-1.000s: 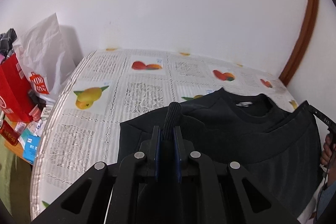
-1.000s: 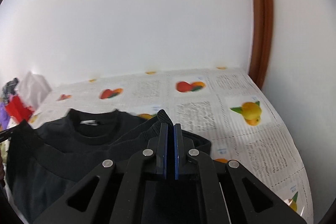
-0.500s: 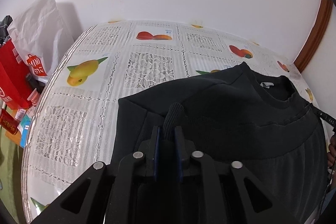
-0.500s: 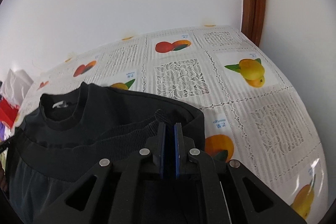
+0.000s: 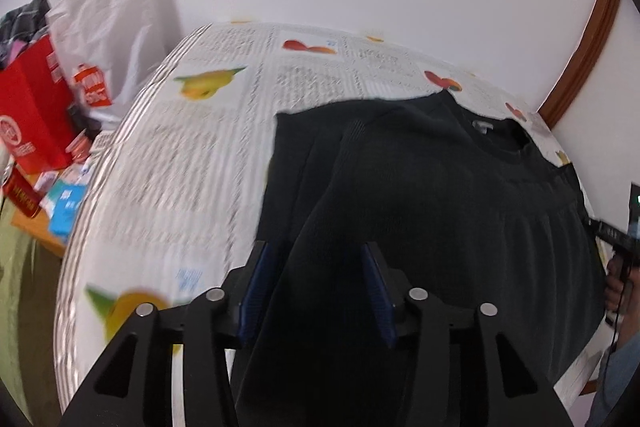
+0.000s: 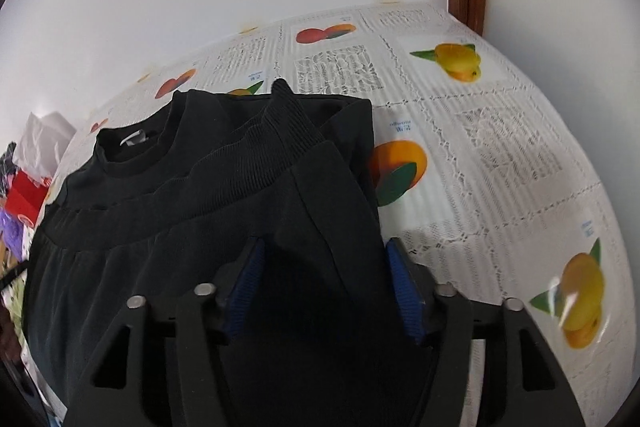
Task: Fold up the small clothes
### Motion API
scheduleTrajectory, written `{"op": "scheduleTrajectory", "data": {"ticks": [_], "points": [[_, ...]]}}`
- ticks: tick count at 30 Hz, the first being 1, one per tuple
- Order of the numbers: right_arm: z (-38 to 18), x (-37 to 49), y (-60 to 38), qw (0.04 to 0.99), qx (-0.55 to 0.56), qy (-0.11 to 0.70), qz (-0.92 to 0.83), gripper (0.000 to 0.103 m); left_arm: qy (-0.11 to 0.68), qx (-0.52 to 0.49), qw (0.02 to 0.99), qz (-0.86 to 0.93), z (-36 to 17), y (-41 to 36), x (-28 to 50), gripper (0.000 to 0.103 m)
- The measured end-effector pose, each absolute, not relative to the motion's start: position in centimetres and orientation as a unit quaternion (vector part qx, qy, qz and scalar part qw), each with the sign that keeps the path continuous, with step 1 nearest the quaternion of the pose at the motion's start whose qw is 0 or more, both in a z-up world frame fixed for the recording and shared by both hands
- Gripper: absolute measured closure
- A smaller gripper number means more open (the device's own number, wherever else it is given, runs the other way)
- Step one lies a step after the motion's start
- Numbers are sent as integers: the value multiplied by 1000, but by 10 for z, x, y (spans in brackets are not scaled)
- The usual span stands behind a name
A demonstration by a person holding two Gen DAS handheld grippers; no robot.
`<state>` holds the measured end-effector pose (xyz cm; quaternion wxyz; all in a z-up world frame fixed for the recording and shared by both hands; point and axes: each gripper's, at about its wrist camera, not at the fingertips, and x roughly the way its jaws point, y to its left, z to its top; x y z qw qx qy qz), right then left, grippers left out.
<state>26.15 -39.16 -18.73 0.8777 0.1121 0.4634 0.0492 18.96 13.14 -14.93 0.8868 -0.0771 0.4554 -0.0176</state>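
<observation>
Black top (image 6: 192, 187) flat on the table (image 6: 500, 155), on a cloth with fruit pictures. Neck hole at the far end. Ribbed bottom band (image 6: 256, 167) brought up and laid across the chest, just below the neck. So one fold done: bottom half over top half.

Left gripper (image 5: 316, 283) near the left side of the top. Jaws just been opening, now apart. Cloth between the blue pads (image 5: 256, 287) but not pinched.

Right gripper (image 6: 324, 287) near the right side. Same there: jaws just been opening, now apart, black cloth loose between the pads (image 6: 404, 291), not squeezed.

Looks like the letting-go part of the fold. Band corners dropped, ends a bit bumpy and sticking up, more so on the right.

Left to do, probably: pull both grippers away, pat the fold flat, maybe fold the sides in to make it smaller. Sleeves not clear to see, so hard to say if tucked.

Red box (image 5: 32, 107) and white bag (image 5: 112, 27) off the table on the far left.
</observation>
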Motion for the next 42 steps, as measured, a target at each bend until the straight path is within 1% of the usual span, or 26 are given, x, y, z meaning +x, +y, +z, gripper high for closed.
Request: {"op": "scheduleTrajectory", "data": {"ticks": [2,4,11,15,16,17,18,19,20,21,23,24,25,27,29,31,35,37,41,42], "points": [[-186,264,-393,878,118,461,47,82,464,-81,882,-13,-155,134,179,57],[-184,264,-397,880,121,456,55,87,471,-83,878,-13,-162,133,171,57],[-178,261,-428,884,113,451,42,89,469,-92,878,-36,-167,109,169,57],[-174,261,-455,888,98,449,4,88,457,-64,886,-43,-161,92,165,57],[-174,261,-461,888,97,449,-5,88,456,-55,887,-40,-161,91,163,57],[-173,260,-465,888,94,450,-12,84,455,-47,888,-35,-161,90,161,57],[-173,258,-469,886,91,454,-20,83,453,-39,890,-30,-161,92,158,57],[-170,255,-471,884,86,458,-32,80,451,-35,892,-25,-160,95,155,57],[-166,248,-471,886,86,453,-42,74,450,-33,892,-18,-161,100,151,56],[-161,242,-470,889,86,446,-52,72,450,-33,892,-10,-162,105,149,54],[-148,227,-460,896,73,432,-76,64,450,-30,893,12,-164,116,144,54],[-142,221,-453,899,70,425,-78,62,451,-29,892,25,-167,122,140,54],[-134,212,-440,903,73,417,-74,58,451,-29,891,32,-169,127,137,54],[-125,204,-415,907,73,411,-50,57,450,-28,891,51,-174,137,128,54],[-116,191,-374,912,69,403,-15,51,450,-38,890,60,-178,148,120,52],[-111,180,-329,915,55,400,21,47,438,-42,896,64,-177,155,111,44],[-110,158,-248,918,37,387,84,47,436,-40,895,81,-178,163,103,44],[-115,146,-207,915,36,383,120,47,434,-36,896,89,-180,166,102,40],[-129,126,-144,907,10,388,164,47,426,-27,898,106,-182,173,101,36],[-132,117,-133,905,-1,390,171,47,425,-28,898,108,-183,175,102,33]]}}
